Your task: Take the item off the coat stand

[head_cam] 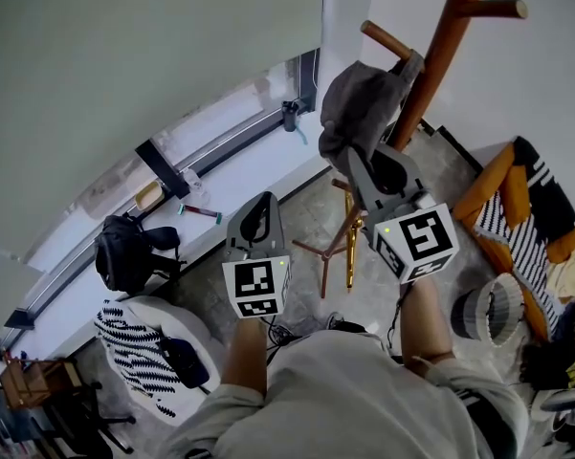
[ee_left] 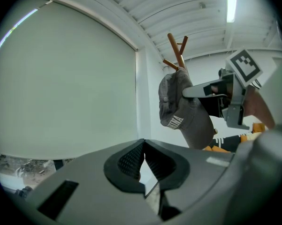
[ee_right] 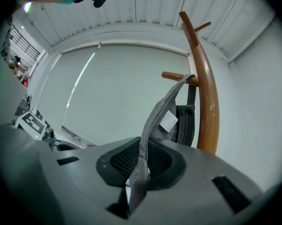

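The person's pale shirt (head_cam: 364,390) fills the bottom of the head view, with both forearms reaching away from it; the left gripper (head_cam: 256,220) is held out to the left of the right fingers, well apart from the stand, with nothing at its tips; the right gripper (head_cam: 362,161) reaches the grey baseball cap (head_cam: 359,103), whose lower edge sits at its fingertips; the cap hangs on 1 peg (head_cam: 387,38) of the wooden coat stand (head_cam: 440,55), just beyond those fingers; a black backpack (head_cam: 124,251) lies well off to the left of the left fingers.

In the left gripper view the 2 dark ribbed pads (ee_left: 131,161) are pressed together at their tips, with only a thin sliver of light lower down and nothing between them; ahead and to the right of them hangs the cap (ee_left: 180,111), white lettering on its side, and the right gripper comes in from the right with 1 finger laid against the cap's upper part.

In the right gripper view the 2 pads (ee_right: 124,161) pinch a grey band of the cap's edge (ee_right: 162,111); the band runs from between them up to the peg (ee_right: 176,75); a white label (ee_right: 169,122) shows inside the cap just above the fingers; the stand's curved pole (ee_right: 207,102) rises just to their right.
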Motion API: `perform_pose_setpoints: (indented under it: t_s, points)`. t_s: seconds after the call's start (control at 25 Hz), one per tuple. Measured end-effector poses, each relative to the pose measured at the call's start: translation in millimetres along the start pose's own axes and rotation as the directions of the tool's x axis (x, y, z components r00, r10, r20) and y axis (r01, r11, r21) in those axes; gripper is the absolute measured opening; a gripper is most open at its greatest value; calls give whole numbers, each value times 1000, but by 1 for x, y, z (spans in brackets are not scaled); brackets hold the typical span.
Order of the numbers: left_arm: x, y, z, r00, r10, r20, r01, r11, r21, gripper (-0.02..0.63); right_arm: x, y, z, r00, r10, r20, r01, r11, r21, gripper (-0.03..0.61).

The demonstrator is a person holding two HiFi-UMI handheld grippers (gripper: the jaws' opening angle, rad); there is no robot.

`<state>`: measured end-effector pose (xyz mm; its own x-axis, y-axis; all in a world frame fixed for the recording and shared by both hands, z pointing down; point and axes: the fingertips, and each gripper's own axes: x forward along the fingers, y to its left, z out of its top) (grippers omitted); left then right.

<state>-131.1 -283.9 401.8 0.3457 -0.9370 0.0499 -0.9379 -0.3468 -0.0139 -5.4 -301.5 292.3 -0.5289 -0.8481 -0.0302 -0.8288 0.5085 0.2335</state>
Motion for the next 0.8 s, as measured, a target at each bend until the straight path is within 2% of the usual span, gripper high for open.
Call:
perform_pose_setpoints:
  t_s: [0.8]
  points:
    - [-10,29,11,997,68,38,-68,998,9,11,23,18,38,995,61,77,-55,996,-75,26]
